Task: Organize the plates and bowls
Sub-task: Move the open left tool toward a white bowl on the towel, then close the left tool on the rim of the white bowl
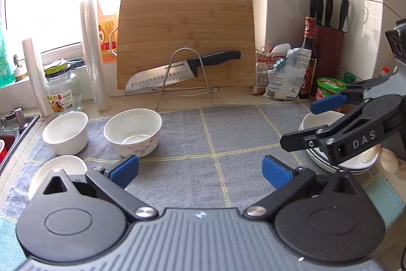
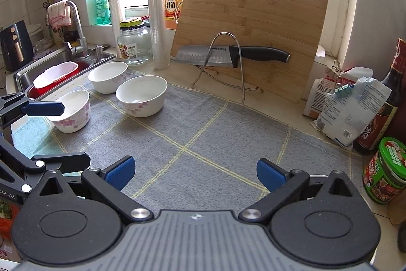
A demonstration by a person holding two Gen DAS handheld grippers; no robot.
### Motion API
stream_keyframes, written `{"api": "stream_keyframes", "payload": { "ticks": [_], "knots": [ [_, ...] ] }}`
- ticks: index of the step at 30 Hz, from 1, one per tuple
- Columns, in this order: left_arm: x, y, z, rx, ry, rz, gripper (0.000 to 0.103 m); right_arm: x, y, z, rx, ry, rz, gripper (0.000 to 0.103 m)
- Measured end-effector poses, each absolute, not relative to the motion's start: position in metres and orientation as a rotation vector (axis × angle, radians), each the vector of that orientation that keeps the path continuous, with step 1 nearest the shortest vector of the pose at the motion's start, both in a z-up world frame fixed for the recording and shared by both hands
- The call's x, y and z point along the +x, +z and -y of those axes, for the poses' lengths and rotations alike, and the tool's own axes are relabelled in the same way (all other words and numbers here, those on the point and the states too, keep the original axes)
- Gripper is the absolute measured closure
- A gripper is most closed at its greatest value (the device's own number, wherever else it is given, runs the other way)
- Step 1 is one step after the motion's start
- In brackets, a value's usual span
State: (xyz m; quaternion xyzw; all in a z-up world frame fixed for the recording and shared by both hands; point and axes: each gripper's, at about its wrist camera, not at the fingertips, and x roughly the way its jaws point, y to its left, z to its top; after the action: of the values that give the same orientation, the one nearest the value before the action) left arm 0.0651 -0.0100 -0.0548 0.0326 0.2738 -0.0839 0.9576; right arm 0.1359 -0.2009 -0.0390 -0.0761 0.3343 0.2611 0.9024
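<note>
Both grippers are spread wide with nothing in them: left gripper (image 1: pixel 200 168) and right gripper (image 2: pixel 195 173) hover over the grey mat (image 1: pixel 228 139). Three white bowls (image 2: pixel 141 98) sit far left on it, and a stack of plates (image 1: pixel 327 161) sits right, under the right gripper.

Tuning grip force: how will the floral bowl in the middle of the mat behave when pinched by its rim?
The floral bowl looks like glazed ceramic, so probably rigid, slick against the pads and chippable. Its walls look thick, so likely heavy for its size. Wide and low on the grey mat, it should slide rather than tip if nudged, though the cloth may drag.
</note>
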Motion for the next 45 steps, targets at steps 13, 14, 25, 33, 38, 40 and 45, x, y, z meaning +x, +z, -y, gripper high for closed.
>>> {"api": "stream_keyframes", "payload": {
  "ticks": [13, 14, 25, 33, 38, 40, 45],
  "knots": [
    [0.088, -0.056, -0.109, 0.101, -0.233, -0.633, 0.001, 0.13, -0.069, 0.085, -0.178, 0.562, -0.771, 0.0],
    [0.09, -0.057, -0.117, 0.104, -0.229, -0.636, 0.001, 0.129, -0.072, 0.074, -0.186, 0.572, -0.771, 0.0],
    [0.122, -0.07, -0.191, 0.135, -0.206, -0.708, 0.001, 0.125, -0.09, -0.011, -0.277, 0.652, -0.765, 0.0],
    [0.146, -0.083, -0.216, 0.139, -0.238, -0.773, 0.003, 0.129, -0.098, -0.05, -0.296, 0.707, -0.761, 0.0],
    [0.157, -0.091, -0.218, 0.128, -0.276, -0.808, 0.013, 0.137, -0.103, -0.068, -0.292, 0.726, -0.772, 0.0],
    [0.159, -0.092, -0.218, 0.121, -0.296, -0.815, 0.015, 0.137, -0.105, -0.073, -0.304, 0.732, -0.774, 0.0],
    [0.164, -0.096, -0.215, 0.133, -0.331, -0.834, 0.026, 0.137, -0.109, -0.082, -0.344, 0.747, -0.77, 0.004]
  ]
}}
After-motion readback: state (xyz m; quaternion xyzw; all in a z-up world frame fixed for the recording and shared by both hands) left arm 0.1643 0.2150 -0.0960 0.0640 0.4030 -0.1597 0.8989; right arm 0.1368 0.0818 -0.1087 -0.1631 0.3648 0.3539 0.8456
